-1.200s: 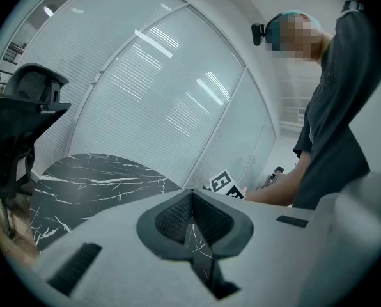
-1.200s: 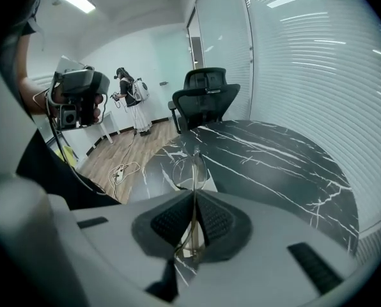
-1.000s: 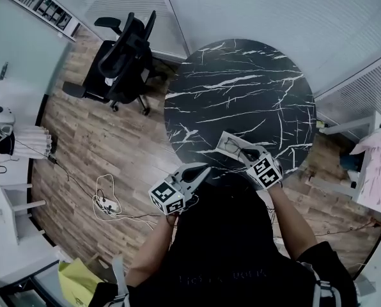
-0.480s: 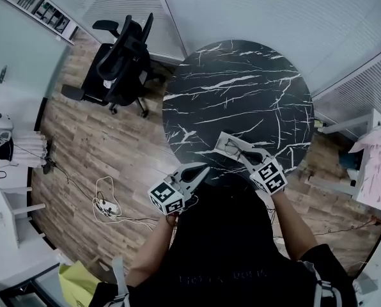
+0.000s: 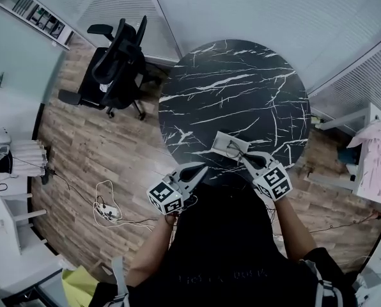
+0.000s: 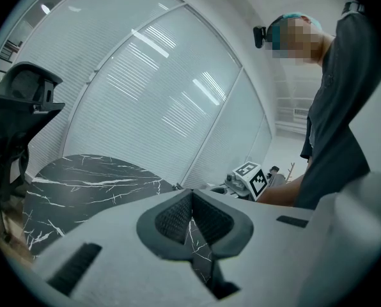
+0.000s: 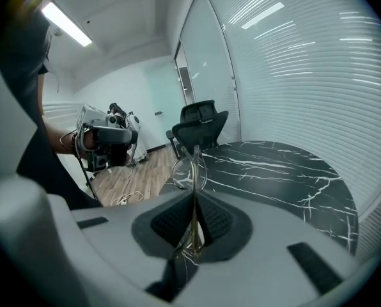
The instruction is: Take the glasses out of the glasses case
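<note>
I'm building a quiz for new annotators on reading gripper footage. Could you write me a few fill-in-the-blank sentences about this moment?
1. The right gripper has its jaws shut on the thin frame of the ____.
2. The left gripper has its jaws together, and between them there is ____.
3. The glasses case lies near the person's edge of the round black marble ____.

Missing words: glasses; nothing; table.

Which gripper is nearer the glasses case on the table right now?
Right. The right gripper, shut on the glasses, is just beside the open glasses case; the left gripper, shut and empty, is farther off by the table edge.
</note>
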`<control>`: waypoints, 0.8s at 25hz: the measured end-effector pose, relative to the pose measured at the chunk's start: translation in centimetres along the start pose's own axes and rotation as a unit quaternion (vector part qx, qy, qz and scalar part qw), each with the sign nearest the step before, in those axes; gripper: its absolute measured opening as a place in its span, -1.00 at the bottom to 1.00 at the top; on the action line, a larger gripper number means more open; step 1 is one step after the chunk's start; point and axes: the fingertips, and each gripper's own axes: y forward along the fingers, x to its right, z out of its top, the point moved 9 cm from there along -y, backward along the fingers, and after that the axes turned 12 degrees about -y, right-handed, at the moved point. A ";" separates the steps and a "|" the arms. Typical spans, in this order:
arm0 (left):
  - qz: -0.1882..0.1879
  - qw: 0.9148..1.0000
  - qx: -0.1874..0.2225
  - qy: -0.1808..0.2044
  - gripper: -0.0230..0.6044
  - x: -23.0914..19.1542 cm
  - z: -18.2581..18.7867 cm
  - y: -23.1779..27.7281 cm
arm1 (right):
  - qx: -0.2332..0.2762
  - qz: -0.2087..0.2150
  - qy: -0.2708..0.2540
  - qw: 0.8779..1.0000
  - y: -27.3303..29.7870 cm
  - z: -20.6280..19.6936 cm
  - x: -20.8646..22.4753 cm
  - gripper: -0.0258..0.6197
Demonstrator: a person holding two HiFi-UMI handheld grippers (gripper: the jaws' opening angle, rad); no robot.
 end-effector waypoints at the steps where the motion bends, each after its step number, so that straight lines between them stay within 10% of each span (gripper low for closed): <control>1: -0.002 1.000 -0.001 0.000 -0.87 0.0 0.0 0.1 | 0.001 -0.001 0.001 1.000 -0.3 -0.1 -0.1 -0.81; 20: -0.032 0.999 -0.024 0.007 -0.87 0.4 0.2 2.2 | 0.041 -0.022 0.054 0.997 -4.8 -2.3 -1.1 -0.81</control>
